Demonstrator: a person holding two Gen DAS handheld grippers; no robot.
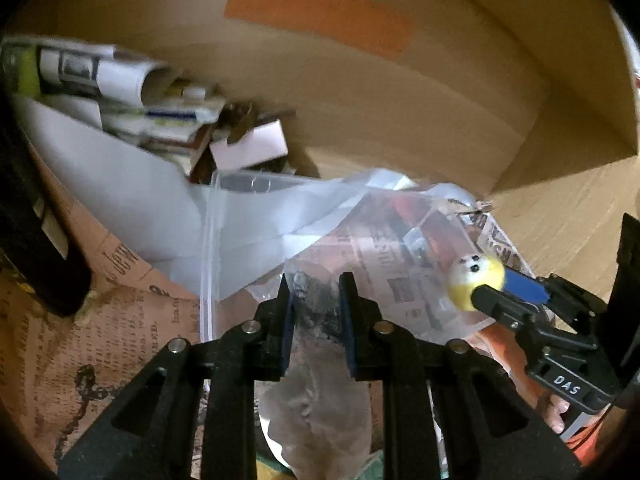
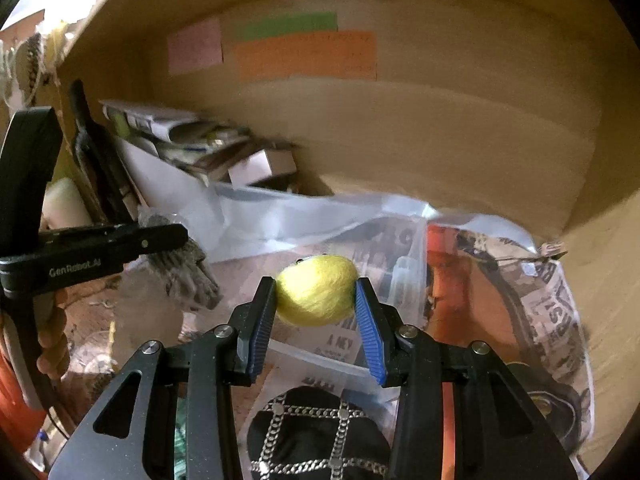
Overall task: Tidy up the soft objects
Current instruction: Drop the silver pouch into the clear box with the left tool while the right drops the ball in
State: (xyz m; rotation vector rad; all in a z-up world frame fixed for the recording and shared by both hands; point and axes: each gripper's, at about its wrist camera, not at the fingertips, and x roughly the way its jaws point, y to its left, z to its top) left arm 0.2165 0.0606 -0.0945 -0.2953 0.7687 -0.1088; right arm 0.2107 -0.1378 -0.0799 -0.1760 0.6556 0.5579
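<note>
Orange sticky note (image 2: pixel 306 56), green note (image 2: pixel 286 24) and pink note (image 2: pixel 195 45) on cardboard wall (image 2: pixel 400 132), upper centre; stacked papers (image 2: pixel 168 128), left.

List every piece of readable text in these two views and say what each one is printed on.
"DAS": white letters on the body of the black right gripper.
"GenRobot.AI": pale letters on the side of the black left gripper.
"A KEY": apparently, on the newspaper-print sheet under the clear plastic bags.
Other newsprint headlines, the brown vintage-print paper, and the orange sticky note: too blurred to read.
</note>
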